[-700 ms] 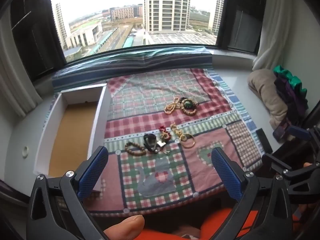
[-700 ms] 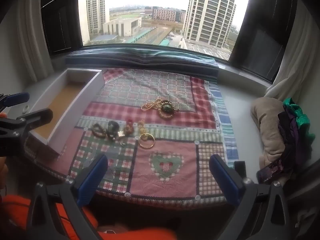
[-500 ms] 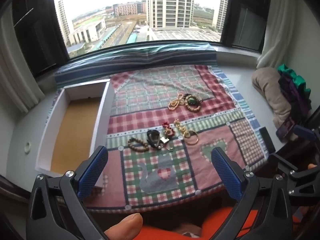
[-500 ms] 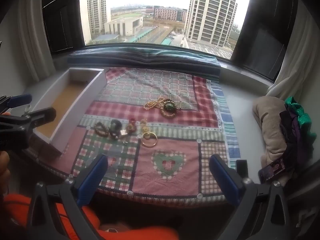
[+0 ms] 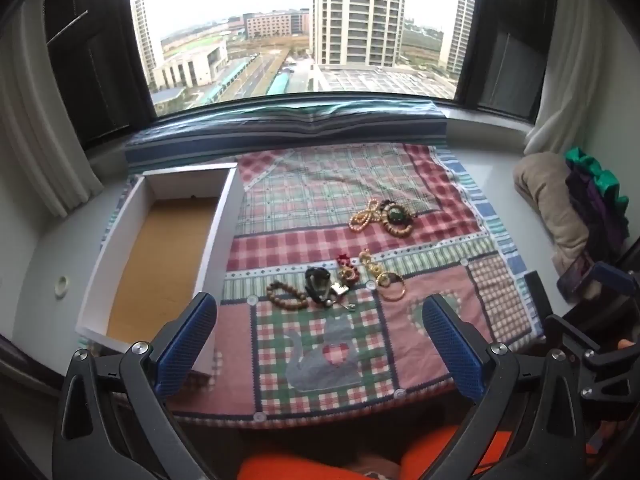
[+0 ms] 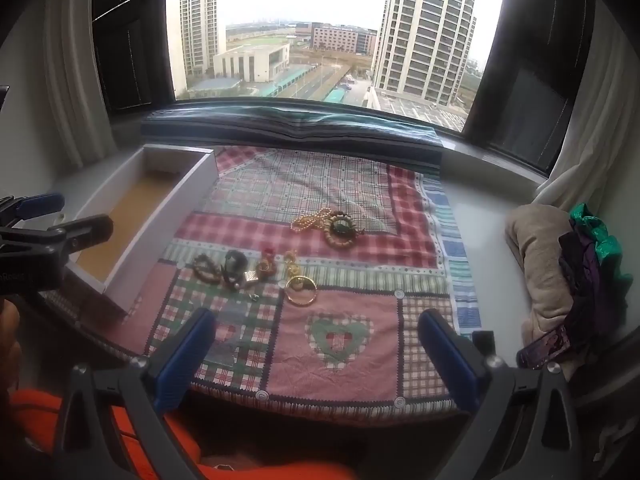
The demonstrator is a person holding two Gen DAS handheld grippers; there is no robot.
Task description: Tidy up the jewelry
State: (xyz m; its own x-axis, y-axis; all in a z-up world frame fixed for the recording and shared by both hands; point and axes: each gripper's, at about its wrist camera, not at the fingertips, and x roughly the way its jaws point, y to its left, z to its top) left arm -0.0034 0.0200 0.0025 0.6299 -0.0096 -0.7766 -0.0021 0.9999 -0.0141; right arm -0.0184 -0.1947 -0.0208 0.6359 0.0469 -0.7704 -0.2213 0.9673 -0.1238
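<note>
both your tongs (image 5: 318, 332) (image 6: 316, 344) gape wide, empty; ahead, the tangled jewelry (image 5: 334, 282) could snag and drag neighbours off the quilt (image 5: 320, 356).

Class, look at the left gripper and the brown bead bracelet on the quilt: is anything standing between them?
Nothing visible does. The left gripper is open and empty, and only bare quilt lies between it and the brown bead bracelet. The black item lies beside the bracelet, on its right, not in front.

Both wrist views tilt downward, set back — sharing the patchwork cloth (image 5: 360, 216) and window (image 6: 328, 28).
</note>
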